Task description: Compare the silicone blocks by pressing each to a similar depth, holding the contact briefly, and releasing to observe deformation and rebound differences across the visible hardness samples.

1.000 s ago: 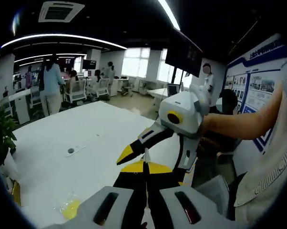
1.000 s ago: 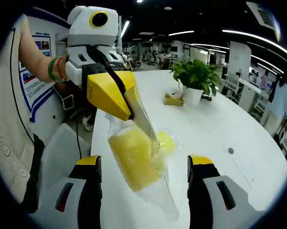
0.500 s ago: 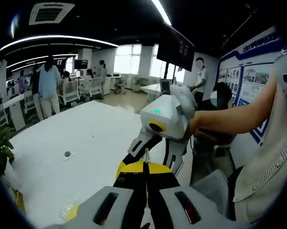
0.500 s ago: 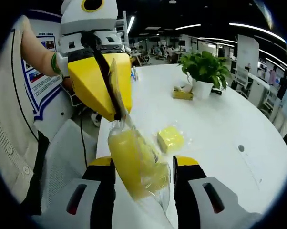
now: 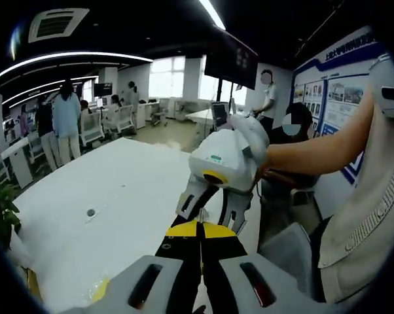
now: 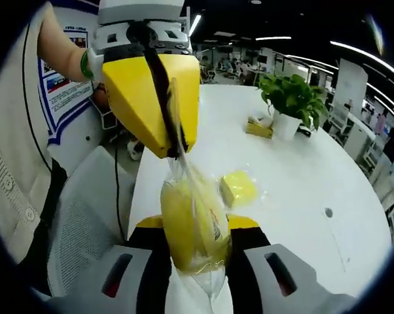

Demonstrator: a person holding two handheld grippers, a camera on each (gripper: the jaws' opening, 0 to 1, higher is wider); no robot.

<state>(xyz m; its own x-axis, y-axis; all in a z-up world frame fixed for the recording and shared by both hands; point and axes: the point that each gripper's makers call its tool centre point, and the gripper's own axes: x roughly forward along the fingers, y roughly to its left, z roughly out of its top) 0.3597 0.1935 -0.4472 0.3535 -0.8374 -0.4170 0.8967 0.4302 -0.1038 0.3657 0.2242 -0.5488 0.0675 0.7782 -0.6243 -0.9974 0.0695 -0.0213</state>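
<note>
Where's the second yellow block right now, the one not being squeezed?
In the right gripper view, the loose yellow block lies in its clear wrap on the white table, just beyond the bagged block and nearer than the potted plant.

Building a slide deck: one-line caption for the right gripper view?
Right gripper squeezes a bagged yellow silicone block hung from the left gripper; another block lies on the white table.

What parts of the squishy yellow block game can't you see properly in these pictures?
- Right gripper view: the bagged yellow block has its lower end hidden between the right gripper jaws.
- Right gripper view: the crinkly bag blurs the block's surface, so any dent is unreadable.
- Left gripper view: the left gripper jaws hide the bag edge that they pinch.
- Right gripper view: the second yellow block on the table is too small to judge its hardness.
</note>
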